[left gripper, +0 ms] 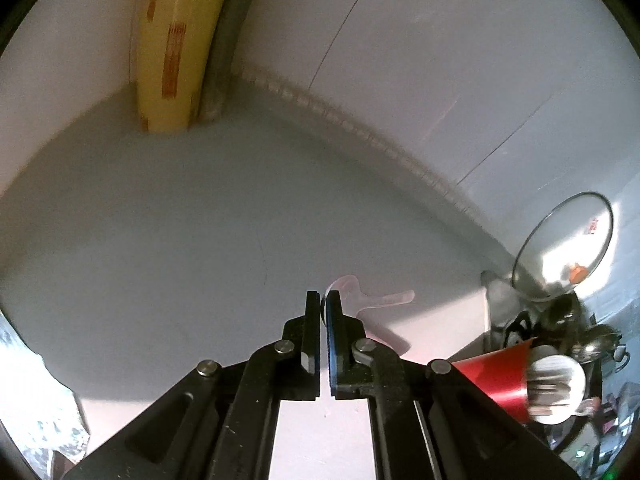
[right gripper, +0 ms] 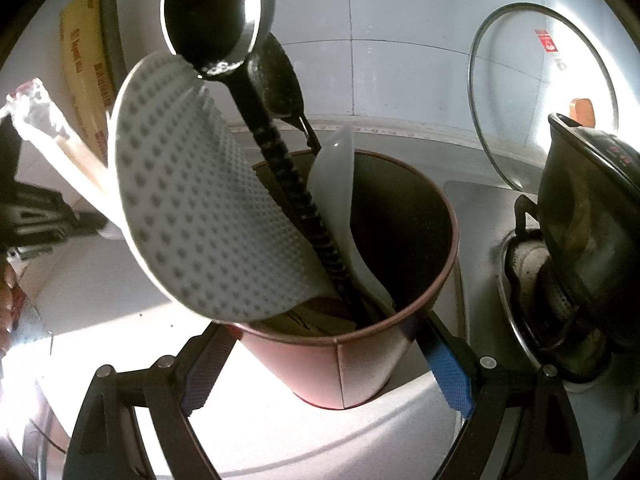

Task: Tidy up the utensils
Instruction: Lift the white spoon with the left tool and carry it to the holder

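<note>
Jaws of left gripper (left gripper: pixel 323 307) clenched on a thin translucent spoon (left gripper: pixel 360 298) over bare counter; right gripper (right gripper: pixel 326 364) grasps red cup (right gripper: pixel 352 364) near the stove. Ladle (right gripper: pixel 218 12), dotted paddle (right gripper: pixel 192 200), white scoop (right gripper: pixel 340 184) already in; spoon still to go. Glass lid (right gripper: pixel 544 92) label unreadable.

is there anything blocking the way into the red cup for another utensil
Partly. The dimpled white rice paddle, black ladle and a white spoon lean across the left of the red cup; its right side looks open.
</note>
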